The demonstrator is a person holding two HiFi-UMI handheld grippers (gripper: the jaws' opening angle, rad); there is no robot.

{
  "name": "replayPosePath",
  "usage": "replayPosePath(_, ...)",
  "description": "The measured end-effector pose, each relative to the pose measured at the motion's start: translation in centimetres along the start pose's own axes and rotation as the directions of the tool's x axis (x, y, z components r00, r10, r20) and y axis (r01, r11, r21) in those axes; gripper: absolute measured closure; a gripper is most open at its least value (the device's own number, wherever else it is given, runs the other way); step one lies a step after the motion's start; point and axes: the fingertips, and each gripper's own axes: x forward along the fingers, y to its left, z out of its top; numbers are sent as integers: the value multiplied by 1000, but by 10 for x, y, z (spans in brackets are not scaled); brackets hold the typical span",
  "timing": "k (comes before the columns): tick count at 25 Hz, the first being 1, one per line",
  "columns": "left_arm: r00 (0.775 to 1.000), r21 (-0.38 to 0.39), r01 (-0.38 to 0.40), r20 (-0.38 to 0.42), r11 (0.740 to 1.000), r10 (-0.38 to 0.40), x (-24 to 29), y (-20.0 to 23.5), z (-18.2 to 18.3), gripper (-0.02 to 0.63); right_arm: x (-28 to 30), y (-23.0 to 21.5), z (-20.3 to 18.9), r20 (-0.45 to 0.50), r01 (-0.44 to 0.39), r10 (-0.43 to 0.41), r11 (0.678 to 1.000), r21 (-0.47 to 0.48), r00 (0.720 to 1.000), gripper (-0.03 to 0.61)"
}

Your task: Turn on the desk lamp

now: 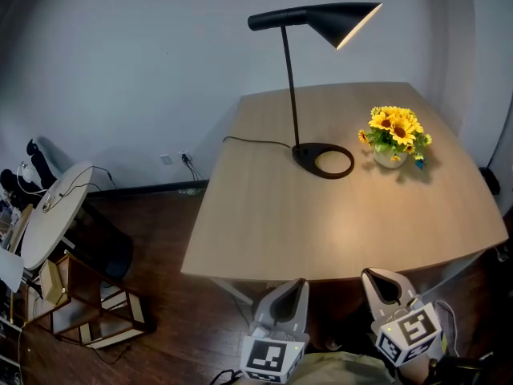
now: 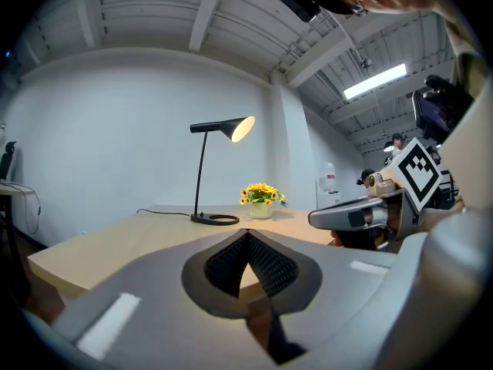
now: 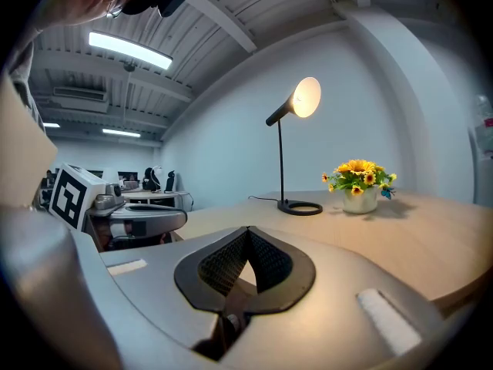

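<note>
My left claw point(image 2: 247, 236) and right claw point(image 3: 248, 231) are both pressed shut on nothing, held side by side just off the near edge of the tabletop point(image 1: 321, 231). The desk lamp point(image 1: 289, 79) stands well away toward the far side, and its shade point(image 1: 341, 18) already glows (so the job looks done, or nearly). I cannot make out a switch. If I reach in anyway, a push high on that thin stem could tip the lamp, since the shade overhangs its ring base point(image 1: 323, 160). The sunflower pot point(image 1: 394, 141) sits just right of the base, and the cord point(image 1: 252, 141) trails left. The bare near half offers free approach.
</note>
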Motion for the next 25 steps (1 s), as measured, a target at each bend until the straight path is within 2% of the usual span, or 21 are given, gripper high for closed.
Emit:
replayPosePath(3, 1000, -6, -17, -18, 1000, 17, -6, 0, -10, 617, -2, 5, -5, -2, -6, 6, 1000, 4, 1000, 578)
replayPosePath(12, 1000, -20, -19, 17, 1000, 20, -10, -1, -10, 617, -3, 19, -20, -32, -8, 8, 1000, -3, 999, 581)
replayPosePath(25, 999, -50, -33, -2, 998, 33, -9, 1, -24, 617, 2, 15, -23, -31, -1, 2, 1000, 11, 1000, 581)
